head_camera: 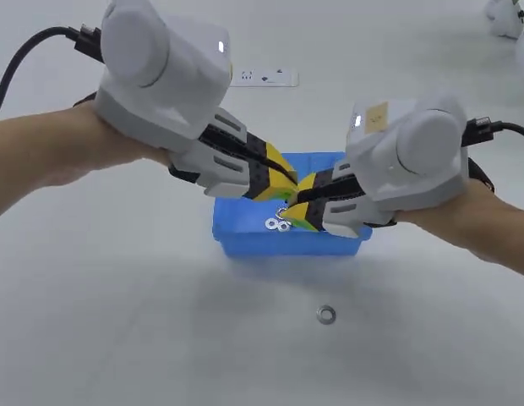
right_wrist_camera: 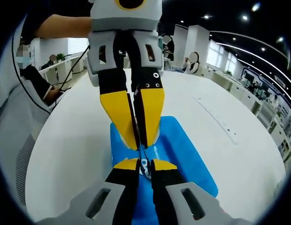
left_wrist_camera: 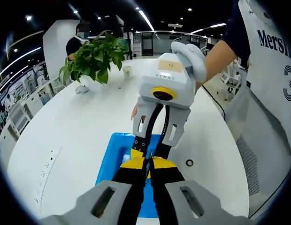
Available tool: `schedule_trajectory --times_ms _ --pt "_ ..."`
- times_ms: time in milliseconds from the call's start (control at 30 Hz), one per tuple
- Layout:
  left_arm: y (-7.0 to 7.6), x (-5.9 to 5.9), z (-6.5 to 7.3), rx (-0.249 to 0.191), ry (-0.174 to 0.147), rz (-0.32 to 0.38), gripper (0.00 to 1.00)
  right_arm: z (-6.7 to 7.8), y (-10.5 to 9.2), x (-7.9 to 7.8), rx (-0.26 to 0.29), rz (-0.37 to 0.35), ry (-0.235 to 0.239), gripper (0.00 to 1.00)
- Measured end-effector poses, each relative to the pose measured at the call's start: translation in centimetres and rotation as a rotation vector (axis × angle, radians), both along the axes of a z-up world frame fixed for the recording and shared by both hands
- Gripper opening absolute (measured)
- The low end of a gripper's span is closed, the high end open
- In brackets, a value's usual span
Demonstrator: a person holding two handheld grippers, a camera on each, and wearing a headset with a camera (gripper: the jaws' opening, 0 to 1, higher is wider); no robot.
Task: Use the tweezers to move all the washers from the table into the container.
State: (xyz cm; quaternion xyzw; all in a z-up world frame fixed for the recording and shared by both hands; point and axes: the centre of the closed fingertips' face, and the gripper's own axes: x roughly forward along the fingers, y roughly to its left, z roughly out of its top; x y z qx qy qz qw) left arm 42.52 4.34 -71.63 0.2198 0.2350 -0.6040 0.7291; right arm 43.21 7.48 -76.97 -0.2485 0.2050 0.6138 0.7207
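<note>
- White counter [head_camera: 118, 321] carries a blue container [head_camera: 245, 241] at its middle.
- On the left, the left gripper [head_camera: 287, 179] has its fingers pressed onto thin tweezers [right_wrist_camera: 141, 151], whose long axis points down into the container.
- Washers [head_camera: 277, 224] lie on the container floor below the tips.
- The right gripper [head_camera: 297, 201] meets it tip to tip. Its fingers sit close together, but we cannot tell if they pinch anything.
- One loose washer [head_camera: 327, 315] lies on the counter on our side of the container, nearer the right gripper. We judge the tweezers must reach toward us.
</note>
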Motion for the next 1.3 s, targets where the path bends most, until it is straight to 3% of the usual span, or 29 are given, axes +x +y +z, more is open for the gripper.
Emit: schedule_trajectory --times_ms 267,300,367,567,1067,1300 --pt "0.0 -0.4 0.3 0.012 -0.013 -0.007 0.07 0.3 0.0 -0.3 -0.001 0.001 -0.009 0.11" --pt "0.1 -0.4 0.5 0.014 -0.032 -0.008 0.07 0.4 0.0 -0.3 -0.001 0.004 -0.013 0.11" --pt "0.1 -0.6 0.7 0.012 -0.027 -0.009 0.07 0.7 -0.1 -0.4 0.002 0.01 -0.013 0.12" --pt "-0.1 -1.1 1.9 0.009 -0.051 -0.017 0.07 1.9 -0.4 -0.9 0.012 0.015 -0.033 0.12" --pt "-1.2 -4.2 5.7 -0.004 -0.108 -0.065 0.06 5.7 -1.8 -3.5 0.029 0.037 -0.084 0.11" --pt "-1.9 -6.2 6.5 -0.005 -0.12 -0.083 0.06 6.5 -2.3 -5.3 0.015 0.05 -0.105 0.11"
